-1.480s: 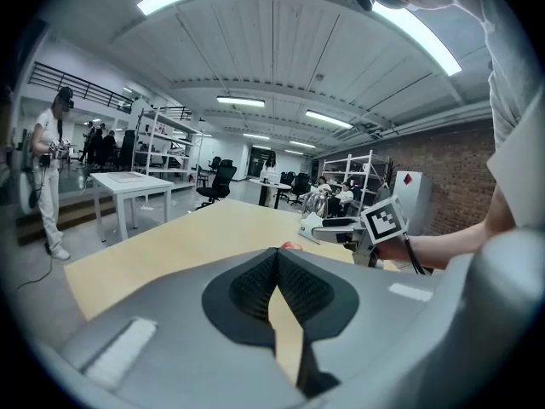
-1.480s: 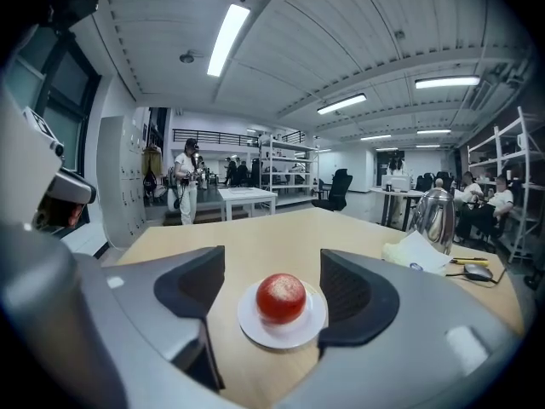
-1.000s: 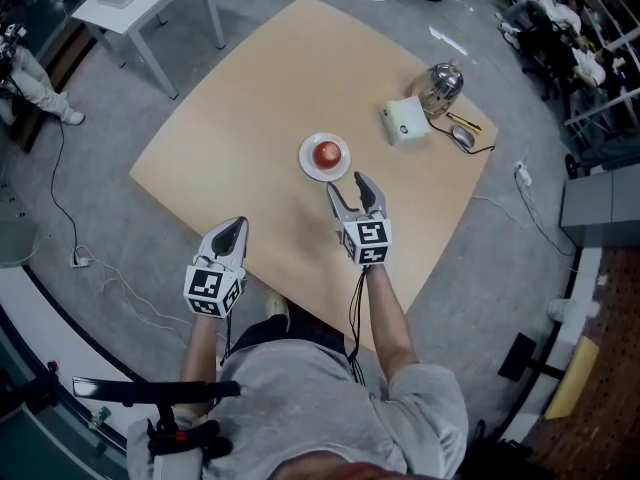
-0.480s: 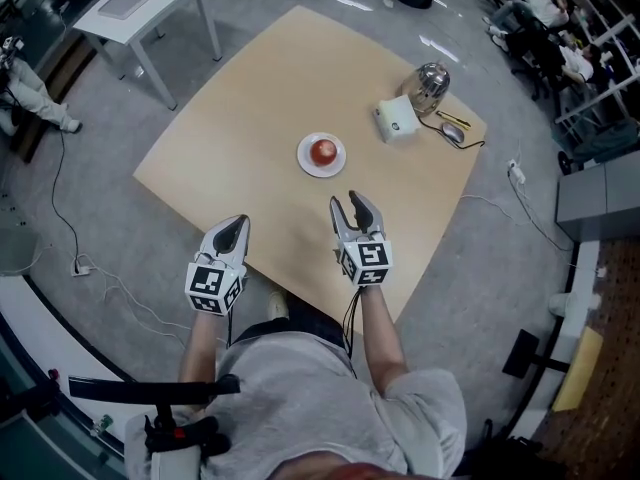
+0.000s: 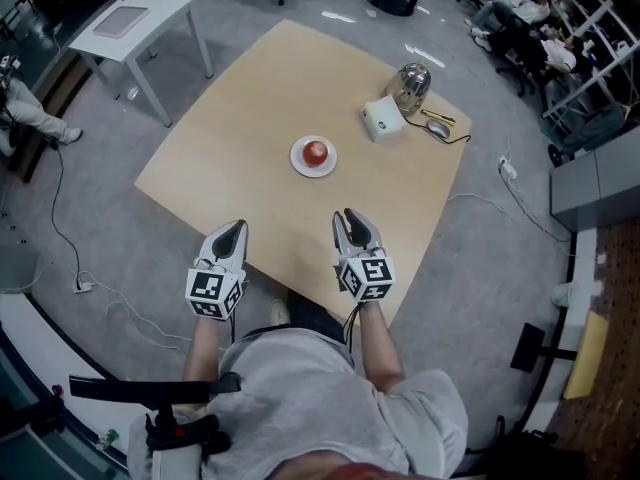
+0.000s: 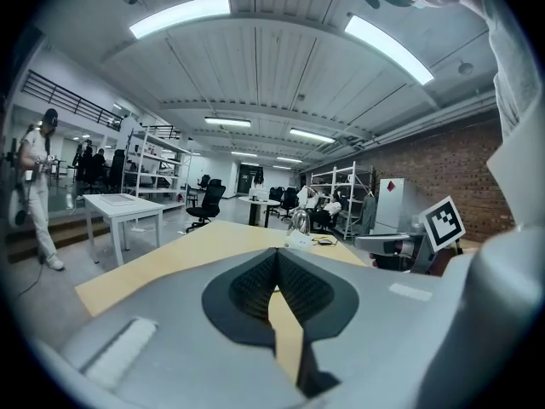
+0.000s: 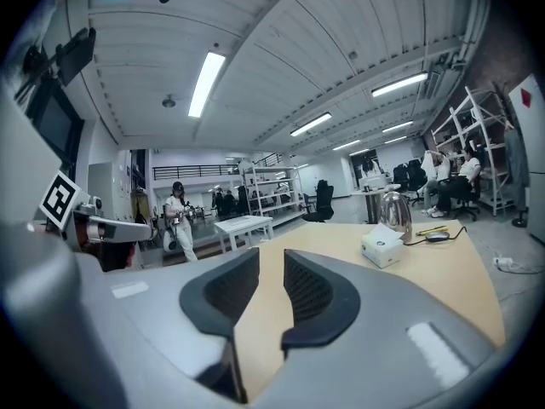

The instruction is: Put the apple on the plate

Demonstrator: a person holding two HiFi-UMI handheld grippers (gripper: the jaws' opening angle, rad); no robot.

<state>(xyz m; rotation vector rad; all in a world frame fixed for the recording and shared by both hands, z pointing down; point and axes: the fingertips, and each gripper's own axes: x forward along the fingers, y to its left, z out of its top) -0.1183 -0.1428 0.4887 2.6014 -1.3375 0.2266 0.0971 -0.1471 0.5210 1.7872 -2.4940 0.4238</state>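
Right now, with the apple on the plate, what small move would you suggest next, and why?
Probably just rest both grippers. The apple already sits on the plate; the right gripper is empty, its jaws closing; the left gripper is shut on nothing; both hover at the near edge of the table, well short of the plate.

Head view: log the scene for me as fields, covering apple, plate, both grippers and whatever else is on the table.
apple: on the plate, upright, free of both grippers
plate: white, mid-table
left gripper: jaws together, empty, by the table's near edge
right gripper: jaws closing, nothing between them, well short of the plate
table: far corner holds a metal kettle, a white box and a mouse
task status: apple looks placed
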